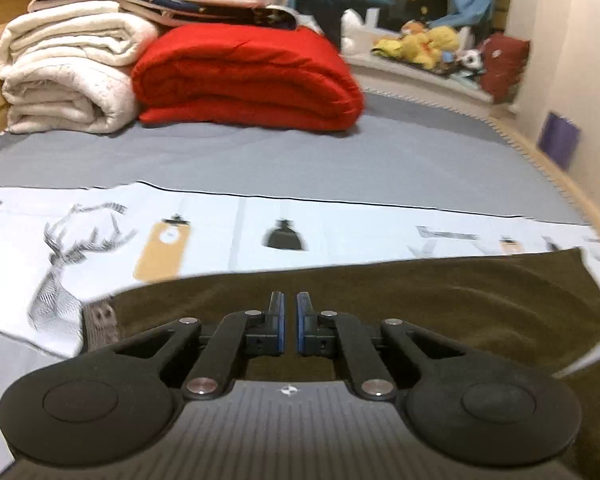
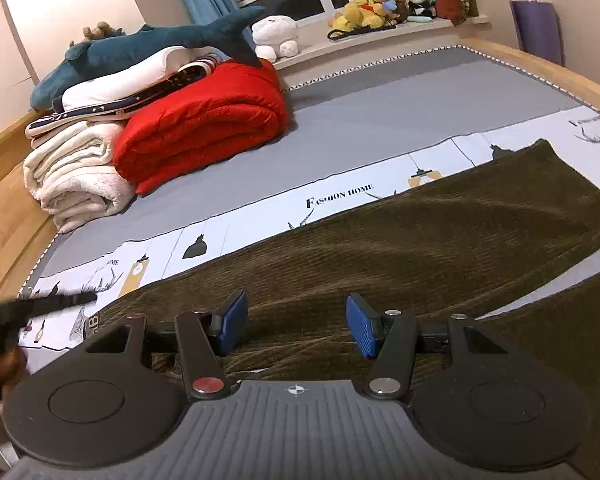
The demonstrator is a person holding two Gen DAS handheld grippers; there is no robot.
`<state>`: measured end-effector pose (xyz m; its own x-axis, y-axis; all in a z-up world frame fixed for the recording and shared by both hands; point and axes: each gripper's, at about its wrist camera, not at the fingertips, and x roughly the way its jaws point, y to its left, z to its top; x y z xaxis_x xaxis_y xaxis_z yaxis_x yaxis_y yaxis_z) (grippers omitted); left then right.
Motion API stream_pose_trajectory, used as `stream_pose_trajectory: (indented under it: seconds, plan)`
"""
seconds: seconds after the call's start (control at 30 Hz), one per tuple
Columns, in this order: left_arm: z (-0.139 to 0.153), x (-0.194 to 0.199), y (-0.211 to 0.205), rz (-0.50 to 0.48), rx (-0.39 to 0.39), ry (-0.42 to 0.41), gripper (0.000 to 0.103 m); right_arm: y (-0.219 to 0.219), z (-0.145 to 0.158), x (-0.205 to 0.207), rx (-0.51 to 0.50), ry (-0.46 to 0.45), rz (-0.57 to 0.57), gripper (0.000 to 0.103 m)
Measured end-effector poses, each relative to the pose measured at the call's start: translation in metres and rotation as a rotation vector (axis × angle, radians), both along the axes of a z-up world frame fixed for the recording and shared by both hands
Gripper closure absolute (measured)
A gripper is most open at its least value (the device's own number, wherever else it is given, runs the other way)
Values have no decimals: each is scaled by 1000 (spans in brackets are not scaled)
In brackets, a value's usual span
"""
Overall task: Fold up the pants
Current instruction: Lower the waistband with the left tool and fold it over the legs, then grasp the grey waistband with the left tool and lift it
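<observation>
Olive corduroy pants (image 2: 400,240) lie flat on the bed (image 2: 380,120). Left gripper (image 1: 291,312) jaws nearly together, nothing between; right gripper (image 2: 296,324) jaws apart above pants.

Left gripper (image 1: 291,312): black linkage arms, silver pivot screws, blue pads on the fingers (image 1: 278,320), ribbed grey body behind with a small crosshair mark.

Right gripper (image 2: 297,322): same build, ribbed blue pads; one pivot screw behind its left finger is red.
</observation>
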<state>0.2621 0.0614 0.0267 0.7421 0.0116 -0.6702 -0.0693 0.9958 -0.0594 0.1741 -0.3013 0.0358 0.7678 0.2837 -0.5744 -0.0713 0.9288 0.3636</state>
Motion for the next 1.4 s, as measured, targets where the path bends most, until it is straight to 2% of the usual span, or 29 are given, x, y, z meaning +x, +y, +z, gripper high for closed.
stream_pose_trajectory:
  seconds: [0.07,0.27,0.37,0.43,0.5,0.6,0.7,0.77,0.8,0.83,0.87,0.93,1.03,1.17,1.3,1.4]
  plan:
    - [-17,25,21,46,27,43,97,-1,1,-2,-12,-9,7,46]
    - [-72,87,79,131,29,164,92,-7,-4,3,-35,14,21,46]
    - [-86,107,94,116,56,171,73,-8,-7,8,-37,29,28,46]
    - [-92,119,99,106,72,157,41,-9,-9,11,-42,33,32,46]
    - [-100,132,99,76,68,172,32,-10,-12,13,-40,47,32,46]
    - [-115,150,91,13,105,238,29,-8,-15,16,-40,59,44,46]
    - [-125,156,87,-11,147,253,23,-5,-17,18,-51,61,56,46]
    - [-124,157,89,-31,86,269,46,-5,-19,18,-56,67,57,46]
    - [-123,157,88,-56,54,271,75,-6,-20,18,-57,69,56,46]
    - [-121,156,81,-86,59,273,92,-6,-20,19,-58,72,53,46]
    - [-120,154,70,-120,112,277,96,-7,-20,19,-58,73,49,46]
    - [-119,149,55,-173,209,285,100,-9,-20,19,-53,74,39,46]
    - [-105,140,60,-158,176,269,102,-8,-21,17,-67,76,30,46]
    - [-61,99,55,-180,172,159,102,-7,-21,17,-92,73,12,46]
    - [-21,13,48,-218,112,48,102,-11,-21,16,-93,81,-23,46]
    - [-12,-63,47,-218,6,12,102,-16,-20,11,-68,87,-60,46]
